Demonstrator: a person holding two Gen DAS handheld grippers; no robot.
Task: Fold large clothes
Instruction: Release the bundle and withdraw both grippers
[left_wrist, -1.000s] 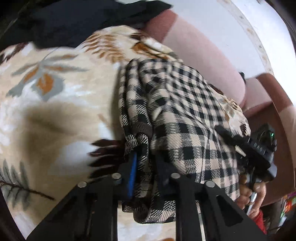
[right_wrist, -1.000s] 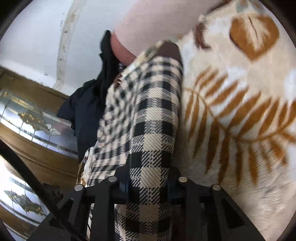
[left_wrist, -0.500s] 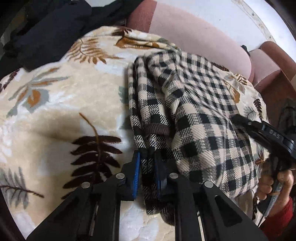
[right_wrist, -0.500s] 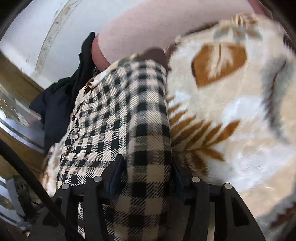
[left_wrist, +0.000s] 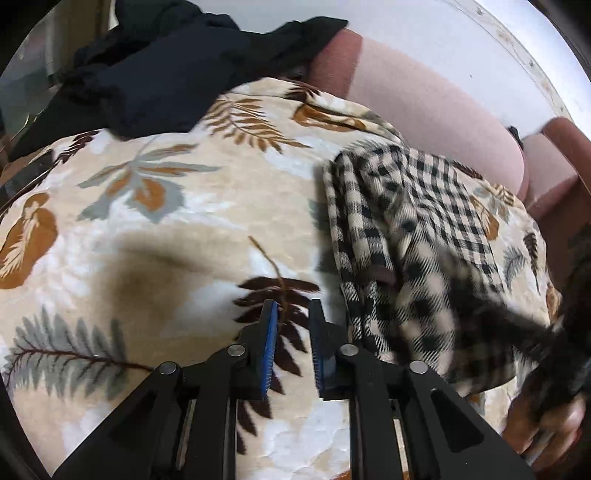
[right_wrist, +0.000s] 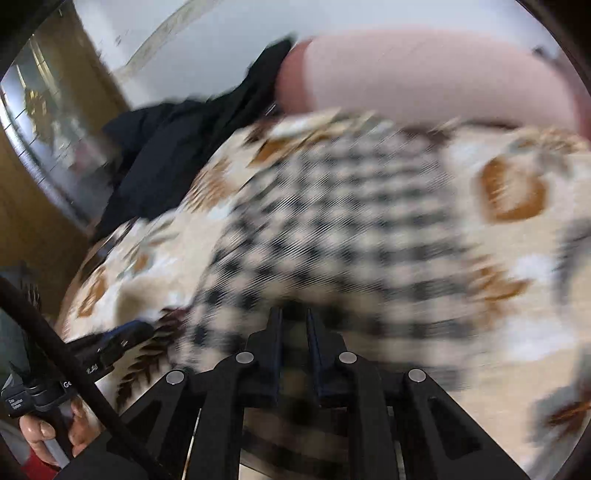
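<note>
A black-and-cream checked garment (left_wrist: 417, 236) lies folded in a bundle on a cream leaf-print blanket (left_wrist: 147, 221). My left gripper (left_wrist: 291, 314) is empty, its jaws a small gap apart over the blanket, just left of the garment. In the blurred right wrist view the garment (right_wrist: 332, 221) fills the middle. My right gripper (right_wrist: 293, 317) sits at the garment's near edge with a narrow gap between the jaws; checked cloth shows behind and below them, and blur hides whether any is gripped. The right gripper is a dark blur in the left wrist view (left_wrist: 517, 332).
A dark garment (left_wrist: 166, 62) is heaped at the back left of the blanket. A pink sofa back (left_wrist: 424, 99) rises behind, with a brown armrest (left_wrist: 565, 147) at the right. A wooden cabinet (right_wrist: 33, 229) stands at the left in the right wrist view.
My left gripper let go of the checked garment and moved off to its left. The right gripper swung fast, and its jaws closed in from the wide fold they held.
</note>
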